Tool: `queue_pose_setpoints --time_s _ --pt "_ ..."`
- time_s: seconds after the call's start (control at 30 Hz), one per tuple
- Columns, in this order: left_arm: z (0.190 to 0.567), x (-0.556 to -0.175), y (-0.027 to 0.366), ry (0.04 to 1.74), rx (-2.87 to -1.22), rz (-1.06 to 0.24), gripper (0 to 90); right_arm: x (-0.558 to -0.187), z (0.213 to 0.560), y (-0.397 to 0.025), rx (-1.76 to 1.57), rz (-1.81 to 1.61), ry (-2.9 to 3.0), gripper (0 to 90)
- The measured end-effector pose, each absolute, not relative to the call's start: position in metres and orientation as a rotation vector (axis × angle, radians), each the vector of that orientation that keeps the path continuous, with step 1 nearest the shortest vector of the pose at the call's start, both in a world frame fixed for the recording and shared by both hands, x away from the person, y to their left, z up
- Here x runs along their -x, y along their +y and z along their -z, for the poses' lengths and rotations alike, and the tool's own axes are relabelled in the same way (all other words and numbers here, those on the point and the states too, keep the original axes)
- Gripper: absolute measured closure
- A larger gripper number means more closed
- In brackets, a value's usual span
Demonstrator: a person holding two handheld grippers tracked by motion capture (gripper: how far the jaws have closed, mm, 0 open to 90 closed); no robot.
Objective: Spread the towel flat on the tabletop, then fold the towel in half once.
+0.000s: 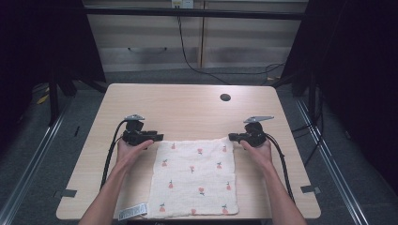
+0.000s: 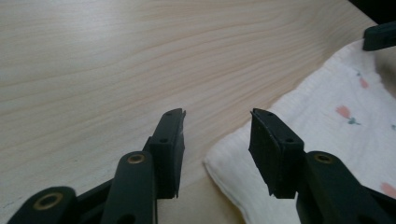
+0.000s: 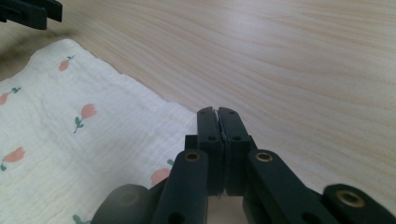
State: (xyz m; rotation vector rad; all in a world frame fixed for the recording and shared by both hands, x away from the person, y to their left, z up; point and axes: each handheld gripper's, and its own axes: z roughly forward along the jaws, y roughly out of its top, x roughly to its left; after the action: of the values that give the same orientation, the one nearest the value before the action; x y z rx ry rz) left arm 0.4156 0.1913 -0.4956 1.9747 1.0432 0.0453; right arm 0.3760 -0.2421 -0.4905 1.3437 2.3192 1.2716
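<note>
A white cloth printed with small pink tulips lies flat on the near half of the wooden table. My left gripper rests at the cloth's far left corner. In the left gripper view the left gripper is open, and the corner of the cloth lies low between the jaws, untouched. My right gripper is at the far right corner. In the right gripper view the right gripper is shut, with the edge of the cloth running in under the jaws and a thin pale sliver in the seam.
A white label sticks out at the cloth's near left corner, by the table's front edge. A round cable hole sits in the far part of the table. Bare wood stretches beyond both grippers. Cables trail from each gripper over the table's sides.
</note>
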Motion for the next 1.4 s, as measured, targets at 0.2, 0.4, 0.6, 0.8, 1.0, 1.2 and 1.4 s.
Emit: queue_pose_setpoints --time_s 0.2,0.4,0.6,0.8,1.0,1.2,1.4 --pt "0.502 -0.414 0.184 1.007 -2.015 -0.038 58.8 -0.375 0.49 -0.244 -1.352 -1.273 2.318 88.7" --pt "0.508 -0.409 0.18 0.962 -2.059 -0.047 64.9 -0.375 0.491 -0.244 -1.352 -1.267 2.32 88.7" --pt "0.511 -0.402 0.176 0.911 -2.07 -0.089 80.7 -0.373 0.489 -0.244 -1.359 -1.265 2.311 88.7" --pt "0.51 -0.401 0.176 0.929 -2.06 -0.083 87.3 -0.374 0.491 -0.241 -1.363 -1.281 2.31 88.8" --pt "0.499 -0.404 0.179 0.94 -1.982 -0.059 87.5 -0.371 0.484 -0.245 -1.367 -1.317 2.277 88.8" --pt "0.483 -0.409 0.181 0.916 -1.94 -0.076 87.5 -0.373 0.476 -0.252 -1.366 -1.353 2.243 88.8" --pt "0.466 -0.408 0.183 0.888 -1.893 -0.094 87.5 -0.375 0.466 -0.26 -1.382 -1.439 2.172 89.0"
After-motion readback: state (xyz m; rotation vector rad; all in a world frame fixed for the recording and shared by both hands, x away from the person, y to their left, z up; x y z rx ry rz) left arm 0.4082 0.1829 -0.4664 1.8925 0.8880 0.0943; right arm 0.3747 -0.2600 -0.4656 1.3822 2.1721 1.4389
